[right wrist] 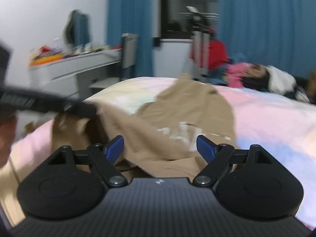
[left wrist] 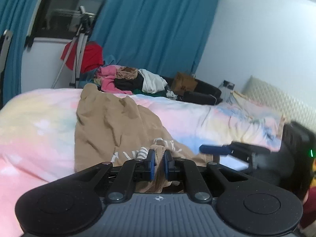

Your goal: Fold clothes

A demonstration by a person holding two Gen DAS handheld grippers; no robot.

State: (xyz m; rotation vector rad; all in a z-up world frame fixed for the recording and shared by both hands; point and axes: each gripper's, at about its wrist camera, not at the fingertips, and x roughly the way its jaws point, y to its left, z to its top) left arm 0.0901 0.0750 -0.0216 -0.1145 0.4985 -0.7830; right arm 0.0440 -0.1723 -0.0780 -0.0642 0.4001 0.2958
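A bunched edge of the tan sweatshirt (left wrist: 110, 122) is pinched between the closed left gripper (left wrist: 158, 161). The right gripper (right wrist: 160, 148) is held wide apart, empty, over the cloth. The edge is best kept taut while a matching edge is gripped.

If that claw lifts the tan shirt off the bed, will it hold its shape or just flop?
Probably flop: the tan shirt lies in soft wrinkles, and bunches where the left claw pinches it. It looks thin, so likely light. Lifted by that one pinch, the rest would probably hang and drag; the right claw is open above it.
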